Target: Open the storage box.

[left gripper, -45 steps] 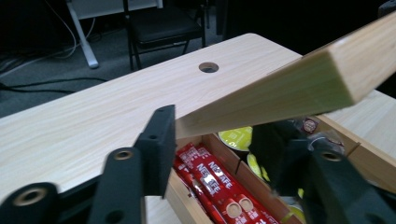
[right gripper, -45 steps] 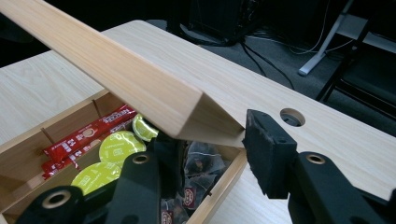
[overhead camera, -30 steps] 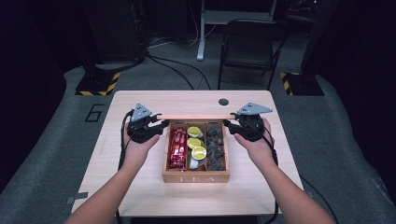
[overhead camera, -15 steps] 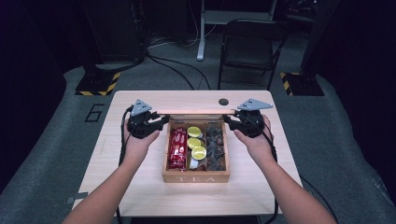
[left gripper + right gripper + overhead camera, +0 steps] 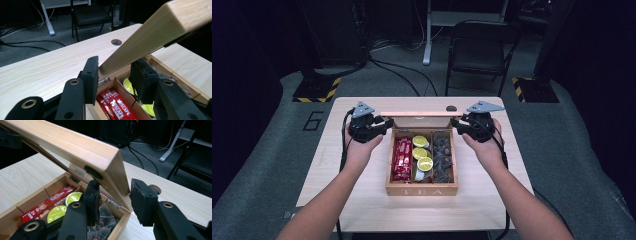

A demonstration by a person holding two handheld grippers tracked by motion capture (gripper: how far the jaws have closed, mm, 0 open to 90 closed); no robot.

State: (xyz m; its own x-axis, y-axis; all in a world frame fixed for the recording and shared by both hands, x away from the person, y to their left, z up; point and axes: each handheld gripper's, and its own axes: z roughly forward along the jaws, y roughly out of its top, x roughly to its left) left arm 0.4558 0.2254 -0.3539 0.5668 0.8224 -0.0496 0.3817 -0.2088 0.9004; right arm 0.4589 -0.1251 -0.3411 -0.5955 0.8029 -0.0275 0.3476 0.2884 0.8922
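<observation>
A wooden box marked TEA (image 5: 421, 190) sits mid-table with its lid (image 5: 417, 114) raised on the far hinges. Inside lie red Nescafe sticks (image 5: 402, 159), yellow-green pods (image 5: 422, 152) and dark tea bags (image 5: 443, 157). My left gripper (image 5: 387, 121) is shut on the lid's left end, and my right gripper (image 5: 455, 121) is shut on its right end. In the left gripper view the lid (image 5: 155, 30) runs away from between the left gripper's (image 5: 113, 75) pads. In the right gripper view the lid's corner (image 5: 62, 140) sits between the right gripper's (image 5: 113, 192) pads.
A round cable hole (image 5: 451, 108) lies in the table just behind the box. Behind the table stand a black chair (image 5: 477, 50) and a white desk leg (image 5: 428, 35). Cables trail from both grippers along the forearms.
The lid's free edge has risen a little and swung slightly toward the far side. Both hands stay at its ends and have shifted barely at all.
</observation>
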